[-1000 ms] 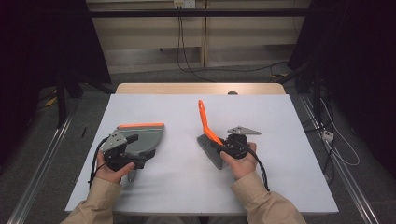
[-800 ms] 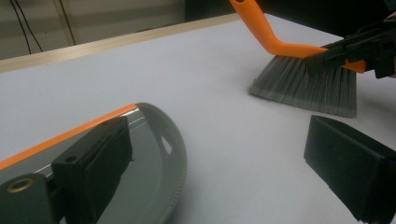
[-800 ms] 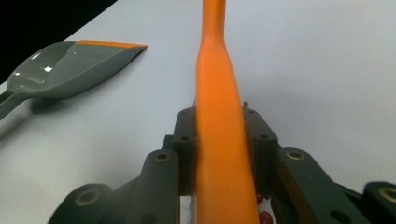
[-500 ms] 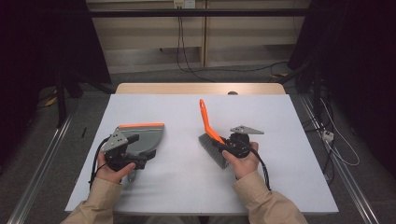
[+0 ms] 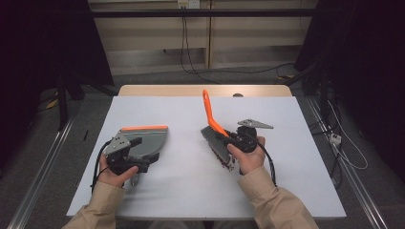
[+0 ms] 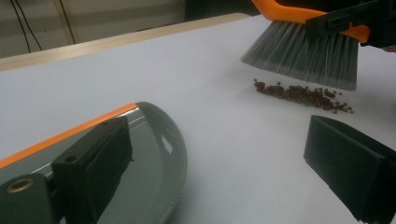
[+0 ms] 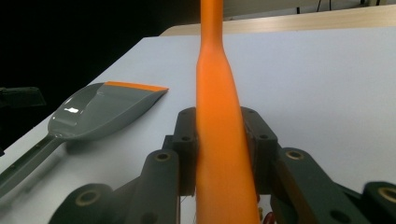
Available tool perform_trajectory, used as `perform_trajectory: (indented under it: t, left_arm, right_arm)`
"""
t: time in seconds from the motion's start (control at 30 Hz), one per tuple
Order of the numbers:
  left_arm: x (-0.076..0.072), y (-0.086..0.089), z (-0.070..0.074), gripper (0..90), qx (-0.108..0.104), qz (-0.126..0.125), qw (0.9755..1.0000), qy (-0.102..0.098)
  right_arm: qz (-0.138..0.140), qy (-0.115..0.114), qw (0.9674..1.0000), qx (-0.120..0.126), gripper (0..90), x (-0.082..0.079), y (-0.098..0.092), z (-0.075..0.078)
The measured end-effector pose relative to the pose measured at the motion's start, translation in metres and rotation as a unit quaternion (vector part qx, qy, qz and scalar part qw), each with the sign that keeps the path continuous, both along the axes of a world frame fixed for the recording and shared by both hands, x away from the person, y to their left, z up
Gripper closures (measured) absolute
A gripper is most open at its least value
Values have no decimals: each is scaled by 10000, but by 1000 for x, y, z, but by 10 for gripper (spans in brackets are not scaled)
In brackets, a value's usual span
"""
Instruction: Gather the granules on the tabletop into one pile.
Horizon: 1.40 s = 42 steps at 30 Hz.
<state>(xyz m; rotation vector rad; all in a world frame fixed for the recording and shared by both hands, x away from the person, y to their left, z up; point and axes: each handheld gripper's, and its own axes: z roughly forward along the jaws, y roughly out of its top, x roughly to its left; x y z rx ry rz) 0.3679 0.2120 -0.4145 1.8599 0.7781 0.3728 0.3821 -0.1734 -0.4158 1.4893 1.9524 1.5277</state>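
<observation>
A grey dustpan (image 5: 148,140) with an orange front lip lies flat on the white table (image 5: 167,109), left of centre. My left gripper (image 5: 142,153) hovers over its rear part, held by a hand. In the left gripper view this gripper (image 6: 219,140) is open: one jaw is over the pan (image 6: 154,154), the other over bare table. My right gripper (image 5: 228,138) is shut on the orange handle (image 7: 217,121) of a brush (image 5: 217,143). Its grey bristles (image 6: 303,58) hang just above a small heap of dark red pellets (image 6: 303,93).
The table's far edge is a bare wooden strip (image 5: 200,90). Cables (image 5: 191,57) run across the floor behind it, and metal rails (image 5: 43,167) flank both sides. White surface stretches between the pan and the brush and beyond them.
</observation>
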Motion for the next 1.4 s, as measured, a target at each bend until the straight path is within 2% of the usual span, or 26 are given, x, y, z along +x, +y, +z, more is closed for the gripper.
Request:
perform_trajectory:
  t: [0.2,0.37,0.43,0.53,0.67,0.97,1.23,1.4]
  left_arm:
    - [0,-1,0,75,15,-18,10000,-11]
    - [0,0,0,75,9,4,10000,-3]
    - [0,1,0,75,7,6,10000,-17]
    - [0,1,0,75,9,13,10000,6]
    - [0,0,0,75,24,5,10000,2]
    - [0,-1,0,75,32,1,10000,-5]
    - [0,-2,-1,75,53,-7,10000,-5]
    - [0,-2,-1,75,63,-20,10000,-2]
  right_arm:
    - [215,132,9997,-16,710,-2,18,-9]
    - [286,310,9989,-207,710,1,29,-21]
    - [212,336,9988,-278,710,2,26,-26]
    - [117,435,9988,-198,710,2,16,-27]
    - [35,390,9988,-301,709,-1,9,-27]
    - [-133,372,9990,-197,709,-8,-6,-29]
    - [-213,333,9989,-260,709,-11,-12,-28]
    - [-165,331,9992,-117,710,-10,-11,-28]
